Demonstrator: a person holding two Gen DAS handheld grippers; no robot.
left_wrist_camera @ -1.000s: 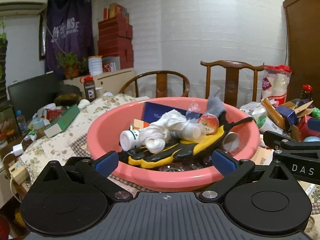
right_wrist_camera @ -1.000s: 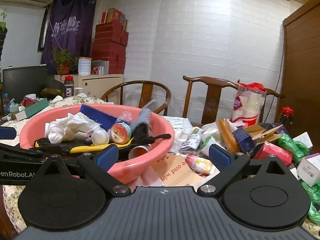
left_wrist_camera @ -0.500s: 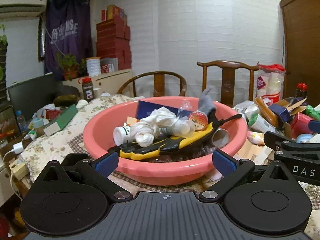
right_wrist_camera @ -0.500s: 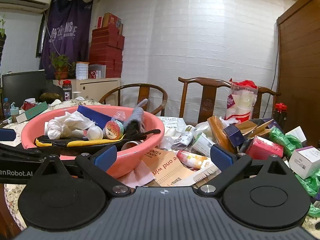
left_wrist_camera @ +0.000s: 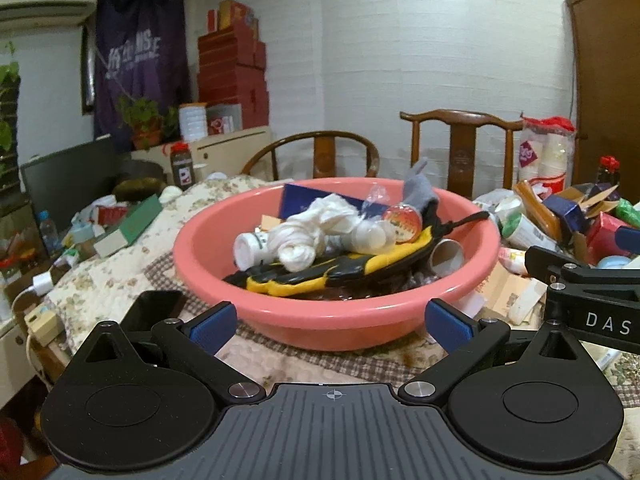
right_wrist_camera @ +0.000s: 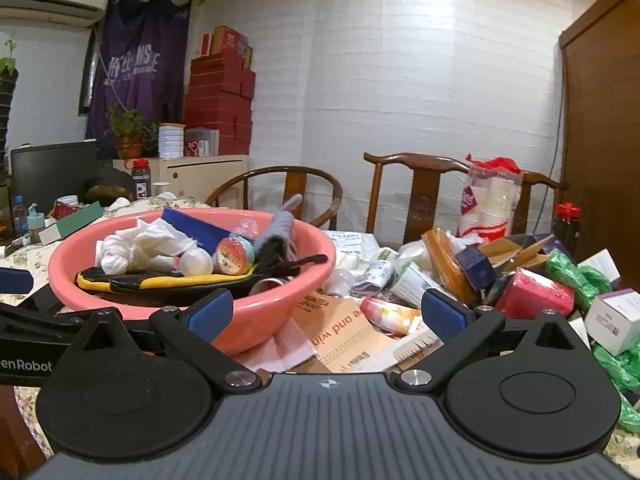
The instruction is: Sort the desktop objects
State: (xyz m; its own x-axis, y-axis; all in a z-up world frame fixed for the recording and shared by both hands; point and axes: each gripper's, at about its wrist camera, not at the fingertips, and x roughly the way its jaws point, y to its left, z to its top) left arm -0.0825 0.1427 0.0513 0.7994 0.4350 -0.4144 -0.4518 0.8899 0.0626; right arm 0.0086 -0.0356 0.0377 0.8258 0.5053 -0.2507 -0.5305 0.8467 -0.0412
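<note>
While both grippers hang before pink basin (left_wrist_camera: 336, 320), I see left gripper (left_wrist_camera: 327, 326) and right gripper (right_wrist_camera: 327, 316) w/ jaws wide apart, nothing held.

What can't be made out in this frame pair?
- Bottom of the pink basin, both views: buried under the yellow-black glove and white cloth.
- Lettering on the right gripper, left view: cut off by the edge.
- Orange paper's print, right view: too small to read fully.
</note>
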